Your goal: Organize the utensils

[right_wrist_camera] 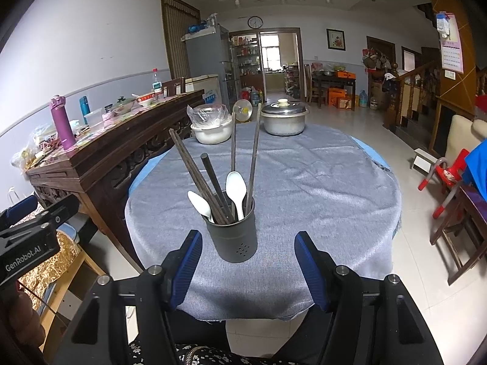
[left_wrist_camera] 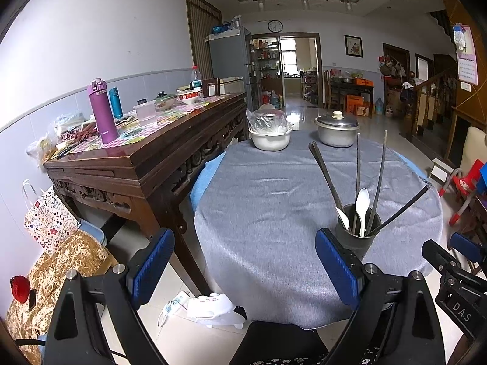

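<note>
- Grey cloth (right_wrist_camera: 304,188) covers a round table (left_wrist_camera: 210,167) whose blue edge shows beneath it; a dark carved wooden sideboard (left_wrist_camera: 146,164) stands to the left, pale floor tiles run to a far doorway, and a clock (right_wrist_camera: 255,22) hangs above that doorway
- Near the front of the cloth stands a dark grey metal holder (right_wrist_camera: 232,237), upright; in it are several dark chopsticks (right_wrist_camera: 210,179) leaning apart and two white spoons (right_wrist_camera: 236,188), bowls upward
- At the far edge sit a white bowl (right_wrist_camera: 211,133) holding a clear plastic bag, and to its right a lidded metal pot (right_wrist_camera: 284,118)
- On the sideboard, a purple bottle (left_wrist_camera: 102,112) stands upright beside a teal one
- Right gripper (right_wrist_camera: 248,269) points down at the table, jaws wide apart and empty, the holder just beyond and between the blue pads (right_wrist_camera: 187,269), untouched
- Left gripper (left_wrist_camera: 243,266) sits left of the holder, jaws spread wide, grasping nothing; its right pad lies just beside the holder
</note>
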### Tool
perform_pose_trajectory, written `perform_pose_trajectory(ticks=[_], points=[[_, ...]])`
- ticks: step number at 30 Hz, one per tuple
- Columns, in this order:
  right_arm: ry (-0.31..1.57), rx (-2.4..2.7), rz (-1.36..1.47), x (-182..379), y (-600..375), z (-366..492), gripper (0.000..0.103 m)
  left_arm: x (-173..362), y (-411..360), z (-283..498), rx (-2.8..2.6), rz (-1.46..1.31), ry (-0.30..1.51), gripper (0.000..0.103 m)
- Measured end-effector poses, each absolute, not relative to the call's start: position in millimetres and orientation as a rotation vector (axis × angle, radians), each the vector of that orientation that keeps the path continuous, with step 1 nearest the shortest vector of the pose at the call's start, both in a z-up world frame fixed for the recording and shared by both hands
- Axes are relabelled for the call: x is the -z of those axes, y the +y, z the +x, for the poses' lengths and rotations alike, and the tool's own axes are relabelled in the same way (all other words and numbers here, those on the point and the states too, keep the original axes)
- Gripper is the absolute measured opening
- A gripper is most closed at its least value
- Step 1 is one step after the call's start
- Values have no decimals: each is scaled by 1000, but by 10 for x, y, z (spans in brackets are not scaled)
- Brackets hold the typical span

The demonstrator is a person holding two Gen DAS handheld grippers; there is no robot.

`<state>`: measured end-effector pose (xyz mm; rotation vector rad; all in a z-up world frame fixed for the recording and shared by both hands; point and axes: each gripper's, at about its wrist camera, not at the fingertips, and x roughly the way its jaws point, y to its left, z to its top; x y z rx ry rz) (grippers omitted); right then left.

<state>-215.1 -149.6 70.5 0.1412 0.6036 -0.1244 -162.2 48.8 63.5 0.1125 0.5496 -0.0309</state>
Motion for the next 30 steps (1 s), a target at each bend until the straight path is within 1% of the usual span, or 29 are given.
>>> perform_pose_trajectory(ticks=[30], points=[[573,135,108,-747,-1389,-2205,67,-604,531,-1644,38,104,549,94]])
